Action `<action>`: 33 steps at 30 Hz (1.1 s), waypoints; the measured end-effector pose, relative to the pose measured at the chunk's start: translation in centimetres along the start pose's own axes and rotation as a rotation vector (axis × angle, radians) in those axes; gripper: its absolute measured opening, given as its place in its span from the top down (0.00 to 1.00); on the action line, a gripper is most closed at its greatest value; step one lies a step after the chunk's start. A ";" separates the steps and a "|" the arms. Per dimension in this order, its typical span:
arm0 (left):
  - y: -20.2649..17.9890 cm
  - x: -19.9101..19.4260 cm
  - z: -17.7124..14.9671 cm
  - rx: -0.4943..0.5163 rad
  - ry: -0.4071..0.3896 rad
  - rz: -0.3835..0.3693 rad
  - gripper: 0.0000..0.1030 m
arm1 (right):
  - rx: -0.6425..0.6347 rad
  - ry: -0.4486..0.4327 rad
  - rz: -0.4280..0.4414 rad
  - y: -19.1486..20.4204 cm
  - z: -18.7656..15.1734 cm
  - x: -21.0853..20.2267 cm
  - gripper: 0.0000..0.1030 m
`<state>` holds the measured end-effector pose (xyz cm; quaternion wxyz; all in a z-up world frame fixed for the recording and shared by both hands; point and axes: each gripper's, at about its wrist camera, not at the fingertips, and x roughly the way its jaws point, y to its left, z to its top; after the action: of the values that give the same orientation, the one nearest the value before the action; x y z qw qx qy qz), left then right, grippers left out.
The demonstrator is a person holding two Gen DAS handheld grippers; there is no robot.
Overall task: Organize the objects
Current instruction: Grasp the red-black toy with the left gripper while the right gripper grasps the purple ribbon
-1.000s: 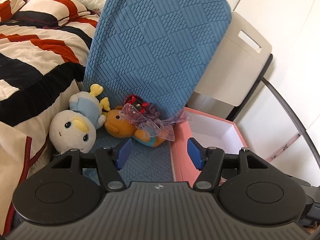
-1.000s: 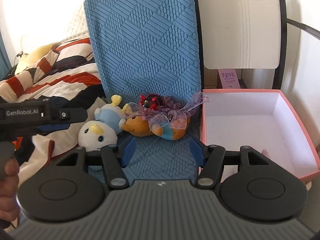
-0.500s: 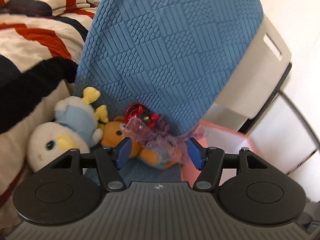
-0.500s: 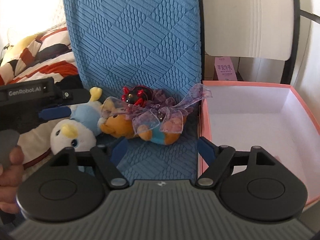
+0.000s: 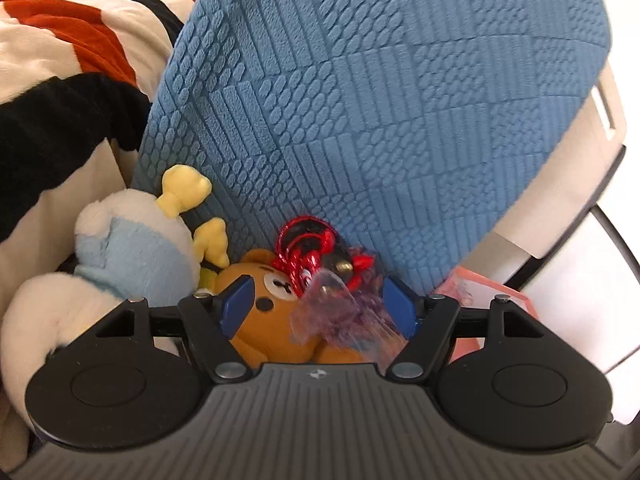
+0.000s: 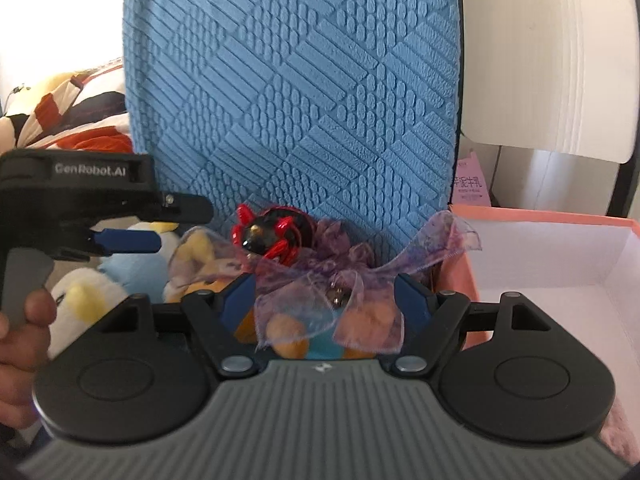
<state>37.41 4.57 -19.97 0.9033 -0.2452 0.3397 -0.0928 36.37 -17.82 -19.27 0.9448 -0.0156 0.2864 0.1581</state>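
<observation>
An orange plush bear (image 5: 272, 320) with a purple ribbon bow (image 6: 352, 280) lies on the blue chair seat. A red and black beaded charm (image 5: 312, 252) rests on it. A white and light-blue duck plush (image 5: 120, 256) lies to its left. My left gripper (image 5: 318, 308) is open, its blue pads on either side of the bear's head and bow. My right gripper (image 6: 320, 300) is open around the bear's body and bow. The left gripper also shows in the right wrist view (image 6: 124, 240), above the duck (image 6: 80, 296). A pink open box (image 6: 560, 264) stands to the right.
The blue textured chair back (image 5: 380, 100) rises right behind the toys. A striped blanket (image 5: 60, 60) lies at the left. A white chair back (image 6: 548, 60) stands behind the box.
Both grippers have moved forward and down toward the bear, which now lies between the pads of each. Both stayed open.
</observation>
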 end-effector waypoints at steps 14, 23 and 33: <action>-0.6 8.3 2.3 0.099 0.137 0.023 0.28 | -0.026 0.125 0.053 -1.6 2.2 8.6 0.29; -0.9 11.7 2.4 0.108 0.183 -0.045 0.36 | 0.026 0.218 0.050 -2.9 1.7 12.7 0.34; -1.3 11.8 2.2 0.073 0.189 -0.072 0.40 | 0.014 0.205 0.102 -2.3 1.7 12.3 0.87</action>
<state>47.70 0.36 -24.64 0.8717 -0.2141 0.4107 -0.1602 47.70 -16.20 -24.69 0.9013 -0.0105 0.3832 0.2017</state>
